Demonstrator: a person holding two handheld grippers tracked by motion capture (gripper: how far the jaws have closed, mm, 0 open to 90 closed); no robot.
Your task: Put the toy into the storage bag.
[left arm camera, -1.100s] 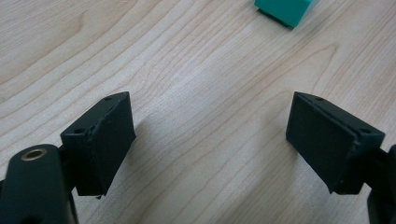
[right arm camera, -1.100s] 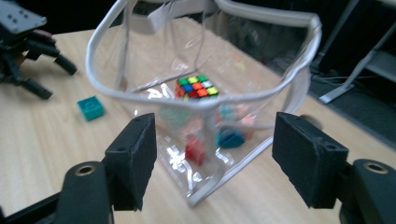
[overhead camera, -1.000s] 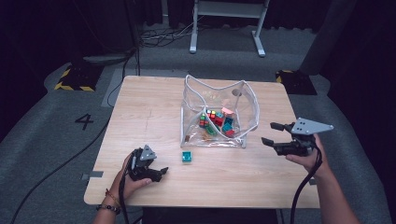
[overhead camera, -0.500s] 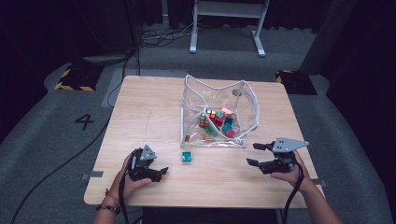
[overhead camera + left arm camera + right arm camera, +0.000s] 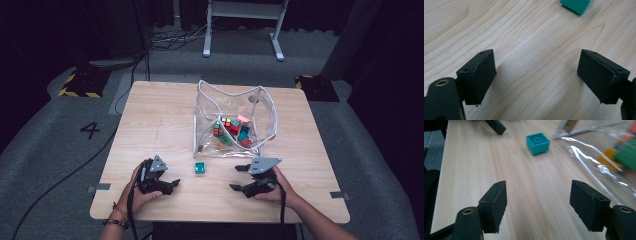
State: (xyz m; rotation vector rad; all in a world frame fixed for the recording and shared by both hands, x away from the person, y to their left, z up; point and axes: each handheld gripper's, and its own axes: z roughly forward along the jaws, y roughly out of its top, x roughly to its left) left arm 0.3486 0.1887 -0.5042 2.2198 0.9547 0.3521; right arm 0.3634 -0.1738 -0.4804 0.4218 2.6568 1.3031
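Note:
A small teal brick [image 5: 200, 168] lies on the wooden table [image 5: 150, 115] in front of a clear plastic bag [image 5: 265, 115] that holds several coloured bricks. My left gripper [image 5: 173, 183] rests low near the front edge, left of the brick, open and empty; in the left gripper view its jaws [image 5: 536, 62] stand wide over bare wood, the teal brick [image 5: 576, 5] ahead. My right gripper [image 5: 235, 178] is open to the brick's right, pointing left. Its jaws [image 5: 537, 187] have just been opening a little with nothing between them; the teal brick [image 5: 538, 143] lies ahead, the bag [image 5: 599, 162] at right.
The bag stands at the table's middle back, its front edge close to the right gripper. One tip of the left gripper [image 5: 496, 126] is in the right gripper view. A white metal stand [image 5: 242, 30] and cables lie on the floor beyond the table.
The right gripper has come down and leftward from near the table's right edge to a spot just right of the teal brick. The left gripper has stayed put.

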